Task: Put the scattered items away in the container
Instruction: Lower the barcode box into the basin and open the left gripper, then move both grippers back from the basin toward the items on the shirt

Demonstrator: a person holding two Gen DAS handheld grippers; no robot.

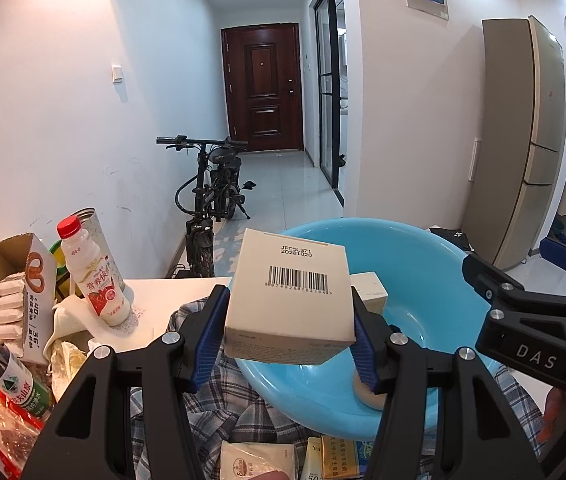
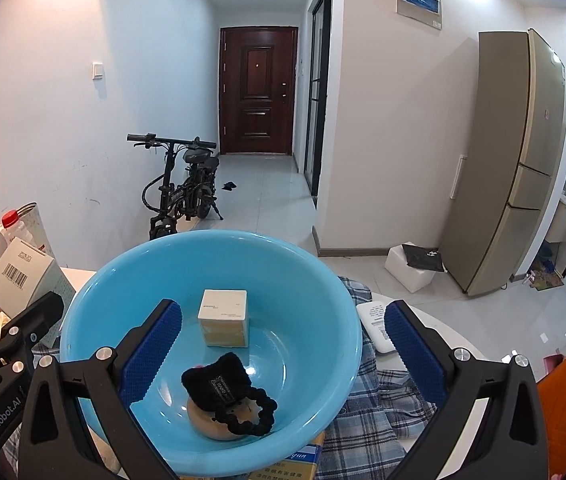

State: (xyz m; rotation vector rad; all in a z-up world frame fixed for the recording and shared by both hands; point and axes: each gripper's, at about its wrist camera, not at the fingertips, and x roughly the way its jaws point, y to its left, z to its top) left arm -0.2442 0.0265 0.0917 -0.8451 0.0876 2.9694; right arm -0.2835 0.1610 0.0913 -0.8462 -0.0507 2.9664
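Note:
My left gripper is shut on a white barcode box, held above the near left rim of the blue basin. From the right wrist view the same box hangs at the far left, outside the basin. My right gripper stands open over the basin with nothing between its blue pads. Inside the basin lie a small cream box, a black scrunchie and, under it, a beige round piece.
The basin rests on a plaid cloth on a white table. Left of it stand a milk bottle, a pretzel carton and a water bottle. Packets lie in front. A white device lies to the right.

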